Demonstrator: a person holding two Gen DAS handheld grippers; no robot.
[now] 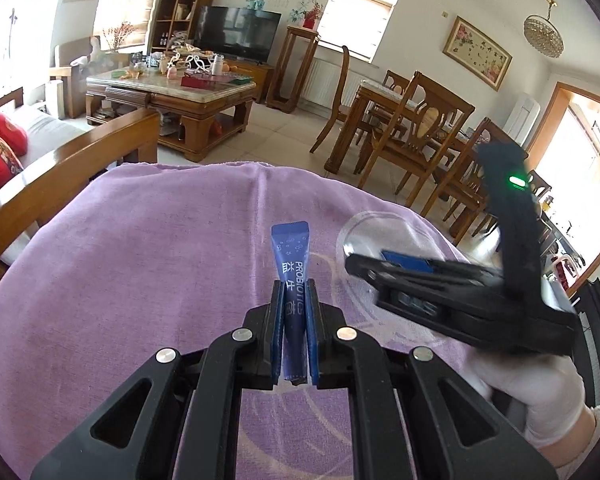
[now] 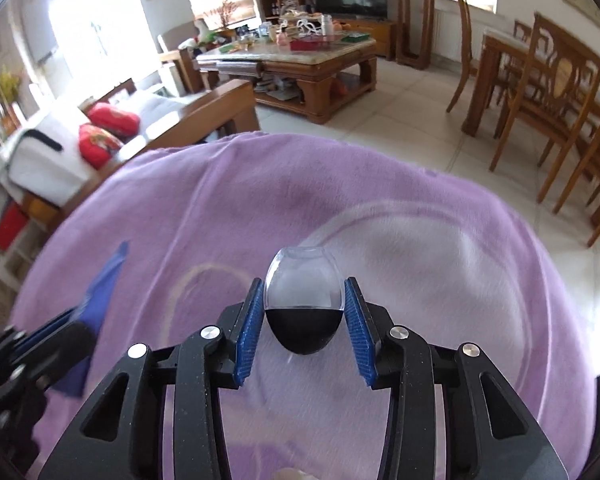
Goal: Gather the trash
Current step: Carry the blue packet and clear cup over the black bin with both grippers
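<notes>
I am in a big room with a tiled floor. A sofa (image 1: 44, 132) with red pillows (image 1: 4, 136) is off to my left. Past it is a low wooden table (image 1: 204, 98) with lots of small things on top, and a dark TV (image 1: 240, 34) stands behind that. Wooden chairs (image 1: 412, 128) stand around a dining table on my right.

Right in front of me is a purple cloth (image 1: 140, 260). It covers the whole top I am working on, and it has pale curvy lines on it.

My right tongs (image 2: 305, 284) reach in over the right part of the cloth. My right hand (image 1: 540, 400) wears a white glove. The blue pads are partly apart, with a clear cup (image 2: 304, 268) between them. Each pad touches one side of the cup, so I have it in my grip. The cup lies tipped over with its open end away from me. The lower part of it looks dark from here. I cannot tell if it is on the cloth or a little above it.

My left tongs (image 1: 294, 286) are squeezed tight on a thin blue packet (image 1: 290, 248). The packet sticks up and out past the tips, over the middle of the cloth. It has white letters on it that say PROBIOTICS. The packet is just left of the cup, and they do not touch
</notes>
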